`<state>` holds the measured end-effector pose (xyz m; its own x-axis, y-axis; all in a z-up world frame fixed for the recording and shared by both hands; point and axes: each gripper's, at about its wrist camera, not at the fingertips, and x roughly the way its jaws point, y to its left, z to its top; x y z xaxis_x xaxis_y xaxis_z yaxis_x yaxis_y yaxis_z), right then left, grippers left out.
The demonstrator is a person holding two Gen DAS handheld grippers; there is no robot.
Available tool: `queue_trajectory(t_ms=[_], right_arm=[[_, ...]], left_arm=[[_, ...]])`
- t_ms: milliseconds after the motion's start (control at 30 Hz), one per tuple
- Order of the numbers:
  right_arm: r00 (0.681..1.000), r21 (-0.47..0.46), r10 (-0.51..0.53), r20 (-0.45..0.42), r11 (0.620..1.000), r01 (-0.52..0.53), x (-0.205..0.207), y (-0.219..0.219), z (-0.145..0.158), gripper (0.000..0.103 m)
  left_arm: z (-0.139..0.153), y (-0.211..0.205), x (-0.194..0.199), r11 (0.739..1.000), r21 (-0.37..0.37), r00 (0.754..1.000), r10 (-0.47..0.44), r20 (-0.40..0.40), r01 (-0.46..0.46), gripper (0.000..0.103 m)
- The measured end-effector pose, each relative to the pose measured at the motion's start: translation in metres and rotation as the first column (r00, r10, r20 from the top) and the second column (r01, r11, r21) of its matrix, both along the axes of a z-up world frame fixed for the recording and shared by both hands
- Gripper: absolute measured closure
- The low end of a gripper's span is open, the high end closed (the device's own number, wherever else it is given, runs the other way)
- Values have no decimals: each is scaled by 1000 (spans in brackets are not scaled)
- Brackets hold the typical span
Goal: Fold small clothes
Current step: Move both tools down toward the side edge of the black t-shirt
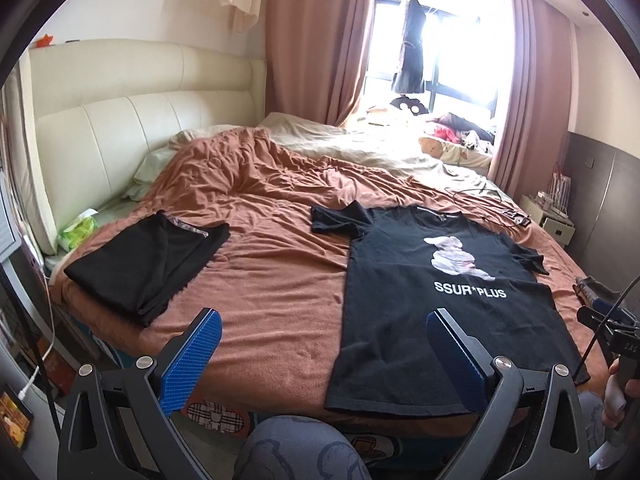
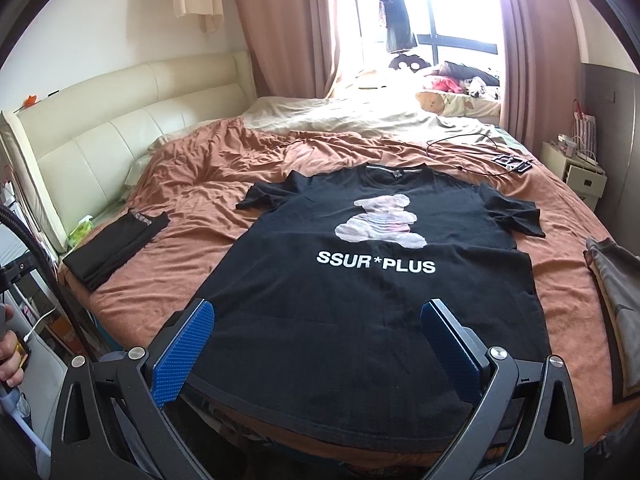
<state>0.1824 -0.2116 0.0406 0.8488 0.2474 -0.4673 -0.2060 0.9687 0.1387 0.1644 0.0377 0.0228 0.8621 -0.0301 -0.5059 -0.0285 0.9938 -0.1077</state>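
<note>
Staging fold: black tee (image 2: 360, 300) flat on bed (image 2: 168, 292), both grippers (image 1: 320, 356) (image 2: 316, 344) spread, empty. Next likely: pinch hem corners.

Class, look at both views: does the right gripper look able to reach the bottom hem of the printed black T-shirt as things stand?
Probably yes. The right gripper hangs with jaws open just above the T-shirt, which lies flat on the orange blanket. Nothing sits between the jaws and the near hem; the folded black garment lies well off to the left.
</note>
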Motion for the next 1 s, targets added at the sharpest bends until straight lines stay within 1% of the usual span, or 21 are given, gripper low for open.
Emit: queue_trajectory(t_ms=[133,467,633,767,900,1000], right_arm=[[1000,2,5,-6,1000,-5,18,1,3,0],[999,13,28,-31,1000,-28,70,3,5,0],[999,11,16,-42,1000,-16,99,6,5,0],[998,11,-16,-65,1000,16,123,8,3,0],[996,36,-9,-94,999,12,148,11,2,0],[995,42,-8,-104,999,12,167,13,4,0]], left_arm=[[-2,8,20,1000,-18,1000,9,-16,-9,0],[-5,20,78,1000,-29,998,6,-55,-7,0],[-6,24,107,999,-48,997,-6,-71,2,0],[-6,24,132,999,-42,997,-11,-82,8,0],[-9,27,159,998,-64,995,-21,-99,15,3],[-10,29,182,998,-68,993,-25,-112,18,3]])
